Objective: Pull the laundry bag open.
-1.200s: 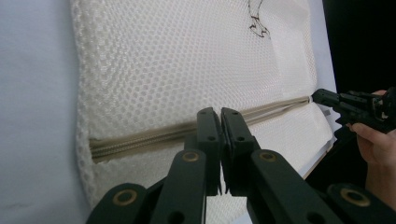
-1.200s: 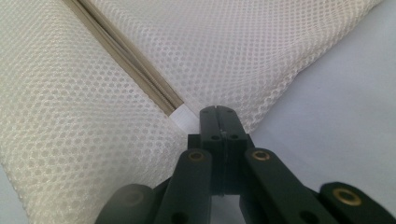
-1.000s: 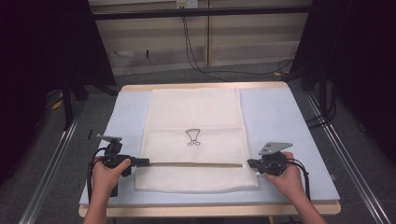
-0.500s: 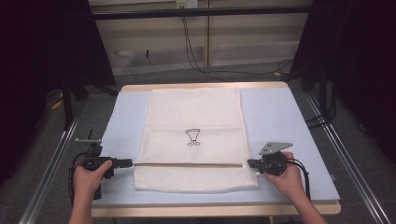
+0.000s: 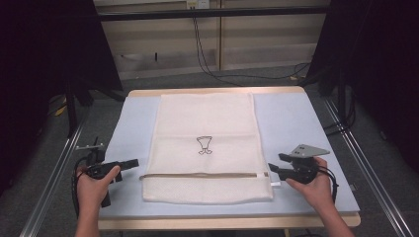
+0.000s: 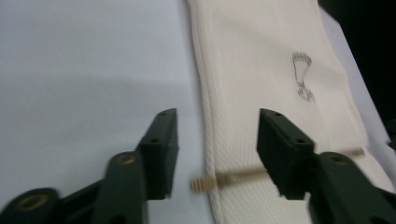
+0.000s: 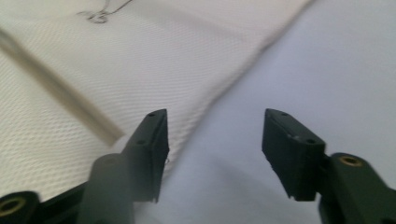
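Cream mesh bag lies flat at frame centre on the pale blue surface, zipper strip across its lower part. Left claw wide open, empty, just left of the bag. Right claw wide open, empty, at the zipper's right end. Nothing obstructs either.

Mesh bag lies flat between both claws.
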Available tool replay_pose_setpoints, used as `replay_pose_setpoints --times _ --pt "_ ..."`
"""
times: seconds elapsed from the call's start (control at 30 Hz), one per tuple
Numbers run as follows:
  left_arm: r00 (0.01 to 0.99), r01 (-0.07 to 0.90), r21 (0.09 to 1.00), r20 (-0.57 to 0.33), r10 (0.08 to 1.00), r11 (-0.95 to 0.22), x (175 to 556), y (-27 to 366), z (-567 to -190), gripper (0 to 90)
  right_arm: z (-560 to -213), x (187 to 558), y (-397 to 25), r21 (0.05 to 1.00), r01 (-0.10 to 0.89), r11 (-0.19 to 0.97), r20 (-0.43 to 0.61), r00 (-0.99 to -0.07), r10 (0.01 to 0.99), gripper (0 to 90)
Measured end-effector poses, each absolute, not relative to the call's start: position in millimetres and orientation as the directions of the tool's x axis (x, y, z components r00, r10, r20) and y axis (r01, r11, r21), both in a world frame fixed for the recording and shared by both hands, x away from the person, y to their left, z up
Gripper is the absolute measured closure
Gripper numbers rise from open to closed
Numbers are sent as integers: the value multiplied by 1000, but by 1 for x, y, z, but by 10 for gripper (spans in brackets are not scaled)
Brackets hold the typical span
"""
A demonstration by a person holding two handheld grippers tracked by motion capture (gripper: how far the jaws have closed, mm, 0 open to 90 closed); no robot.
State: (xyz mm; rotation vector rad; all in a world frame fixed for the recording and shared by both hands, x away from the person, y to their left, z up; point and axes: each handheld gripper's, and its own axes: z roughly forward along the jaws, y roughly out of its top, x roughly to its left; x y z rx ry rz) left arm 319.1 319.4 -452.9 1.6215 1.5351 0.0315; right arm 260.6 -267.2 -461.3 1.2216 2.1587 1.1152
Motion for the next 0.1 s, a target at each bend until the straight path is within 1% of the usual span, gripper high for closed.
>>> replay_pose_setpoints --times 0.03,0.07,0.1 --pt "259 759 640 -472 843 125 320 318 -454 384 -462 262 -272 806 527 270 36 -499 866 364" --pt "257 731 673 -425 868 114 321 317 -456 325 -463 262 -277 803 541 250 45 -473 880 336" --pt "255 723 683 -400 880 102 321 318 -457 297 -465 263 -280 800 546 250 32 -454 890 302"
